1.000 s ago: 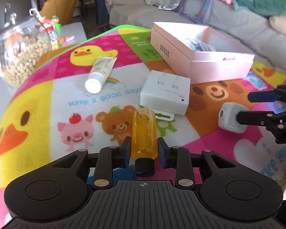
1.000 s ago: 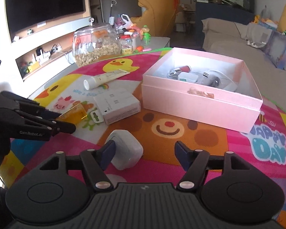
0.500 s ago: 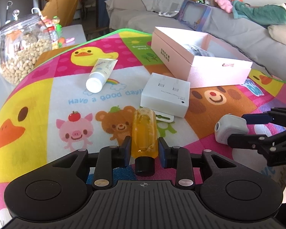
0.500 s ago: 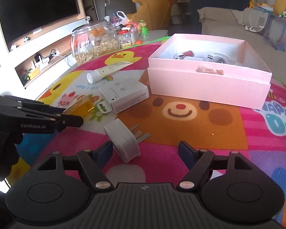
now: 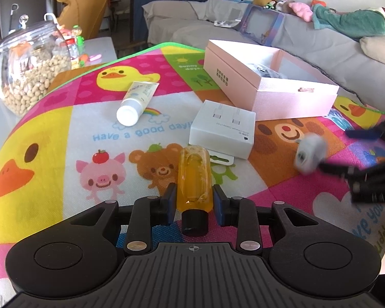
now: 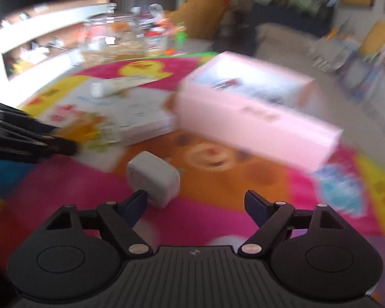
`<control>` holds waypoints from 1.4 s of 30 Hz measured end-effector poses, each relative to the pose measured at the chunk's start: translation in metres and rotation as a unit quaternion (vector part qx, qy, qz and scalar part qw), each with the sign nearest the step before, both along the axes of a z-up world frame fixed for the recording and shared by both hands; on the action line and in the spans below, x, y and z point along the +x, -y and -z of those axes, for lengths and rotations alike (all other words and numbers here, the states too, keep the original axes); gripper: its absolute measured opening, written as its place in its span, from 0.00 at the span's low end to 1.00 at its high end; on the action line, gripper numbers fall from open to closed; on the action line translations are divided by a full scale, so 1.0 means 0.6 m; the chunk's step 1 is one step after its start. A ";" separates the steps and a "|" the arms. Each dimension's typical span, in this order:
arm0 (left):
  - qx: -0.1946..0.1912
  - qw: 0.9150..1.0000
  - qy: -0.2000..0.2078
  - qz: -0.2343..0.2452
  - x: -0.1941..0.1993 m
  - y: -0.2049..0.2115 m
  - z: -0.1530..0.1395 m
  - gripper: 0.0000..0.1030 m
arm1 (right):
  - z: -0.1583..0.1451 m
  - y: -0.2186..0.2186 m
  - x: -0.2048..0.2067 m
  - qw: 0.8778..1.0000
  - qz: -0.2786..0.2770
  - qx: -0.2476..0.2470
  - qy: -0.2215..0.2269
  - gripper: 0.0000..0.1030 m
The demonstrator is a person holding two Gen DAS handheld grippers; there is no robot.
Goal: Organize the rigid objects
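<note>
Orange bottle [image 5: 194, 177] sits clamped in your left gripper [image 5: 194, 200]. Your right gripper [image 6: 195, 202] has just been opening — jaws wide, white charger [image 6: 154, 178] against one finger, unheld.

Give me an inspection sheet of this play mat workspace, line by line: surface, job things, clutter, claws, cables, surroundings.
Surface: cartoon play mat covering the table.
Job's things: open pink box already holding items; white cable box in front of it; white tube lying flat; white plug adapter on the mat; orange bottle.
Clutter: glass jar of nuts and small toys off the mat's edge.
Claws: left claw shut on the orange bottle; right claw open, jaws have just been opening, the adapter against its left pad only; that view is blurred.
Cables: nothing seen.
Surroundings: grey sofa with plush toys, yellow armchair.
</note>
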State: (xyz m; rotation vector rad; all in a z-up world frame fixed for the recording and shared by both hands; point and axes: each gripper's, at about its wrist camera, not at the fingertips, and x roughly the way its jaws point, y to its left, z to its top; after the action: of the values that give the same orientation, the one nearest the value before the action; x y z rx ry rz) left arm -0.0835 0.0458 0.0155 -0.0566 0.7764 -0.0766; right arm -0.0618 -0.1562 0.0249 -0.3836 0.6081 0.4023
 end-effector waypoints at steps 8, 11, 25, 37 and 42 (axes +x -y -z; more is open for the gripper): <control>0.003 1.000 0.001 -0.002 0.000 0.001 0.000 0.32 | -0.020 0.005 0.013 0.993 -0.036 0.101 -0.050 0.81; -0.002 1.000 0.002 -0.005 0.000 -0.001 -0.001 0.32 | -0.006 -0.005 0.039 0.991 -0.011 0.118 -0.065 0.80; -0.009 1.000 0.011 0.022 -0.011 0.011 -0.022 0.31 | -0.020 0.007 0.022 0.990 -0.044 0.104 -0.085 0.48; 0.031 0.994 0.036 0.097 -0.033 0.072 -0.070 0.31 | -0.069 0.064 0.014 0.991 -0.019 0.124 -0.037 0.48; 0.029 0.993 0.037 0.105 -0.028 0.083 -0.076 0.31 | -0.078 0.076 0.012 0.991 -0.015 0.132 -0.026 0.48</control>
State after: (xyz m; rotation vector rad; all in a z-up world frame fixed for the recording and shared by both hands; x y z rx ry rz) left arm -0.1002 -0.0041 0.0610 0.0827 0.7077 -0.2556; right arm -0.0546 -0.2016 0.0715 -0.1306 0.5912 0.5162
